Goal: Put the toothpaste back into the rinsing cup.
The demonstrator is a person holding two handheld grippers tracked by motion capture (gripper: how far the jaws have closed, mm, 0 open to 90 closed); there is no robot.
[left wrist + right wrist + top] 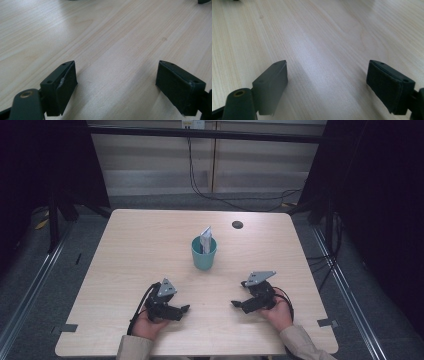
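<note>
Nearest the person, the left black two-jaw gripper (183,309) and the right black two-jaw gripper (235,304) lie low on the pale wooden table (130,250), jaws spread wide and holding nothing, seemingly parked before a reach. Beyond them, mid-table, stands the teal plastic cup (204,254) with a folded white paper packet (205,238) leaning upright inside; its lower part is hidden by the cup wall, so what it is stays unclear

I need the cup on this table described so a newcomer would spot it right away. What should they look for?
Start from the light wooden table and look to its middle, ahead of the left gripper and right gripper, both open near the front edge. There stands a teal cup, upright, with a folded white packet sticking out of its top. It is the only coloured thing on the table; the small dark round spot behind it lies flat.
</note>
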